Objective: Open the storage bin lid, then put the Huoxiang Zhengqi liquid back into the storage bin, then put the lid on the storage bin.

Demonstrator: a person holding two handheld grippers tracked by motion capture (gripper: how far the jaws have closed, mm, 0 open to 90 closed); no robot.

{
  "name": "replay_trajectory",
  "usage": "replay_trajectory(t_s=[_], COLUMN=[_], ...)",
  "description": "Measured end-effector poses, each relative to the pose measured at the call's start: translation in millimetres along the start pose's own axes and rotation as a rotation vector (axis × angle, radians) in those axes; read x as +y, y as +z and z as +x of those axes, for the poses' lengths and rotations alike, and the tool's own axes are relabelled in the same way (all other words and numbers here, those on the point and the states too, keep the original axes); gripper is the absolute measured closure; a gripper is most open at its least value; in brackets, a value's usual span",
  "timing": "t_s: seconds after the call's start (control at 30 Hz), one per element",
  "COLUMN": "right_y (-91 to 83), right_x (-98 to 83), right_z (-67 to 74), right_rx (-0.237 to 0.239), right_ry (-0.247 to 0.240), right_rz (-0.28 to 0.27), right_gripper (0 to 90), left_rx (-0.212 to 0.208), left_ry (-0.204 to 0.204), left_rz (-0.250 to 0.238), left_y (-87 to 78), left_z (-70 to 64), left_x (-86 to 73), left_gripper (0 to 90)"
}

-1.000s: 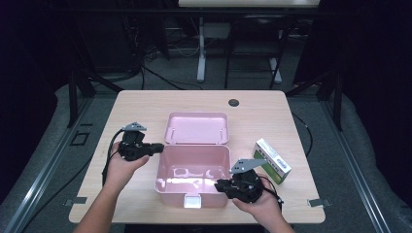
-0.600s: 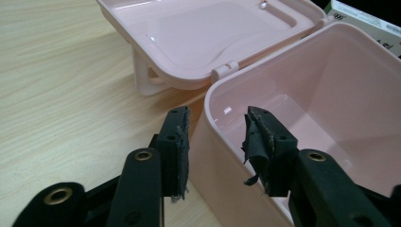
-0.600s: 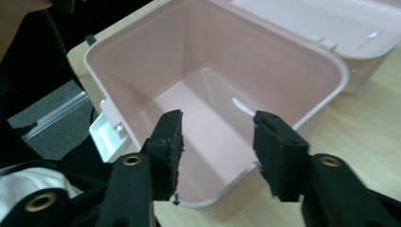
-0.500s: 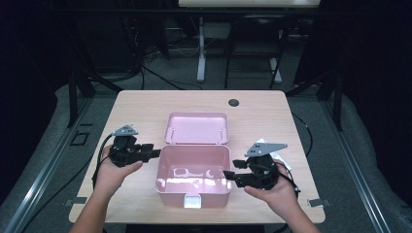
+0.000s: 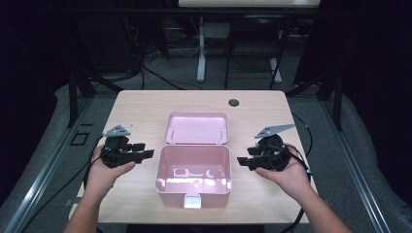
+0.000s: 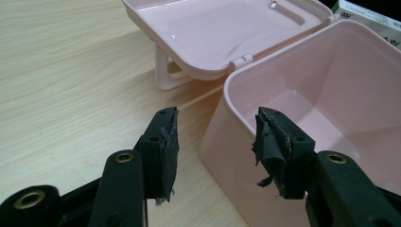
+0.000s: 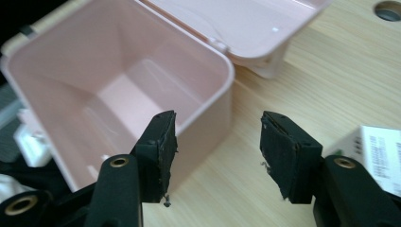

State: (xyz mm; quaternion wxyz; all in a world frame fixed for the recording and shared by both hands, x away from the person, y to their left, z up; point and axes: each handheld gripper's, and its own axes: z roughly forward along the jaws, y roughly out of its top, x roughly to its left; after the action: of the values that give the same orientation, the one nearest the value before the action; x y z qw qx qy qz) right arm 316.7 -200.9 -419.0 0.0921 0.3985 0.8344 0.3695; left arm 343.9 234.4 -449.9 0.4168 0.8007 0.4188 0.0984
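overhead, a pale wooden table (image 5: 145, 104) in a dark room; both grippers released, jaws just opened.

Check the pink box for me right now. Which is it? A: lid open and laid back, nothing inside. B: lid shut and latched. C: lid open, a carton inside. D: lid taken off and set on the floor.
A: the pink box has its lid hinged back behind it on the table, and its inside shows bare pink walls and floor.
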Motion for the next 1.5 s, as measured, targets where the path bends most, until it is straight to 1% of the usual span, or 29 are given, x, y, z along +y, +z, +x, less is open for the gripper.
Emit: replay_trajectory(t_s=[0.03, 0.07, 0.1, 0.13, 0.17, 0.23, 0.27, 0.3, 0.33, 0.4, 0.47, 0.53, 0.63, 0.67, 0.77, 0.8, 0.83, 0.9, 0.93, 1.0, 1.07, 1.2, 1.27, 1.33, 1.37, 1.4, 1.43, 1.47, 1.5], right_y=[0.0, 1.1, 1.1, 1.8, 2.5, 3.0, 3.9, 3.9, 5.0, 5.4, 6.9, 8.8, 10.3, 11.6, 13.1, 14.0, 15.5, 16.8, 18.0, 19.1, 19.3, 20.9, 21.3, 22.6, 22.6, 23.2, 23.2, 23.6, 23.6], right_x=[0.0, 1.9, 1.9, 3.1, 4.6, 7.3, 8.9, 8.9, 11.1, 11.8, 13.8, 16.0, 17.2, 18.2, 18.7, 19.2, 19.4, 19.7, 20.5, 21.5, 22.4, 26.3, 26.6, 27.5, 27.5, 28.3, 28.3, 29.1, 29.1], right_z=[0.0, -4.4, -4.4, -7.6, -10.8, -15.2, -18.4, -18.4, -21.7, -23.5, -27.3, -32.0, -34.8, -38.3, -41.0, -41.6, -44.2, -45.6, -47.7, -49.8, -50.9, -57.1, -58.6, -62.4, -62.4, -64.3, -64.3, -65.8, -65.8], right_rx=[0.000, -0.028, -0.028, -0.043, -0.062, -0.087, -0.099, -0.099, -0.110, -0.114, -0.124, -0.134, -0.144, -0.151, -0.158, -0.156, -0.155, -0.160, -0.171, -0.182, -0.181, -0.195, -0.197, -0.206, -0.206, -0.212, -0.212, -0.218, -0.218], right_ry=[0.000, -0.009, -0.009, -0.022, -0.024, -0.012, -0.016, -0.016, -0.017, -0.022, -0.016, -0.014, -0.012, -0.014, -0.009, 0.006, 0.011, 0.015, 0.012, 0.014, 0.017, 0.020, 0.024, 0.019, 0.019, 0.016, 0.016, 0.017, 0.017], right_rz=[0.000, 0.020, 0.020, 0.028, 0.041, 0.064, 0.074, 0.074, 0.087, 0.093, 0.107, 0.135, 0.153, 0.178, 0.197, 0.203, 0.227, 0.238, 0.260, 0.268, 0.275, 0.310, 0.315, 0.341, 0.341, 0.362, 0.362, 0.382, 0.382], right_gripper=[45.8, 47.2, 47.2, 47.5, 47.8, 48.6, 48.7, 48.7, 49.5, 49.5, 49.6, 49.6, 49.5, 49.4, 49.3, 49.1, 48.5, 48.0, 47.7, 47.1, 47.1, 46.7, 46.7, 46.7, 46.7, 46.7, 46.7, 46.8, 46.8], left_rx=[0.000, 0.002, 0.002, 0.003, 0.002, 0.000, 0.002, 0.002, 0.003, 0.005, 0.005, 0.004, 0.002, 0.002, -0.003, -0.008, -0.007, -0.009, -0.009, -0.003, -0.002, -0.006, -0.007, -0.010, -0.010, -0.012, -0.012, -0.009, -0.009], left_ry=[0.000, -0.002, -0.002, -0.002, -0.001, -0.005, -0.001, -0.001, -0.001, 0.003, 0.003, 0.002, 0.002, 0.003, -0.002, -0.003, -0.004, -0.004, -0.010, -0.011, -0.013, -0.011, -0.011, -0.006, -0.006, -0.006, -0.006, -0.004, -0.004], left_rz=[0.000, -0.005, -0.005, -0.006, -0.003, -0.004, -0.006, -0.006, -0.005, -0.003, -0.001, 0.004, 0.007, 0.010, 0.012, 0.012, 0.007, 0.007, 0.008, 0.004, 0.007, 0.002, 0.007, 0.015, 0.015, 0.017, 0.017, 0.017, 0.017], left_y=[0.0, -0.6, -0.6, -0.9, -1.4, -1.3, -1.6, -1.6, -1.7, -1.6, -1.4, -1.1, -1.4, -1.3, -1.3, -1.0, -0.6, -0.6, -0.5, -0.4, -0.5, 1.6, 2.3, 3.8, 3.8, 4.1, 4.1, 4.0, 4.0], left_z=[0.0, 0.5, 0.5, 0.9, 1.2, 1.0, 1.4, 1.4, 1.5, 1.5, 1.2, 0.4, 0.8, 0.9, 0.9, 1.5, 1.7, 2.3, 2.6, 3.0, 3.0, 4.2, 4.5, 4.9, 4.9, 4.7, 4.7, 5.0, 5.0], left_x=[0.0, 0.1, 0.1, 0.3, 0.6, 1.6, 2.4, 2.4, 2.6, 2.7, 3.0, 3.6, 4.5, 5.4, 6.1, 7.1, 7.4, 7.9, 8.2, 8.5, 8.8, 10.3, 10.7, 11.1, 11.1, 11.2, 11.2, 11.1, 11.1], left_gripper=[49.8, 49.9, 49.8, 49.8, 49.9, 49.9, 49.9, 49.9, 49.9, 49.9, 50.0, 49.9, 49.9, 50.0, 50.0, 50.0, 50.0, 50.0, 50.0, 50.0, 49.9, 49.8, 49.8, 49.8, 49.8, 49.8, 49.8, 49.8, 49.8])
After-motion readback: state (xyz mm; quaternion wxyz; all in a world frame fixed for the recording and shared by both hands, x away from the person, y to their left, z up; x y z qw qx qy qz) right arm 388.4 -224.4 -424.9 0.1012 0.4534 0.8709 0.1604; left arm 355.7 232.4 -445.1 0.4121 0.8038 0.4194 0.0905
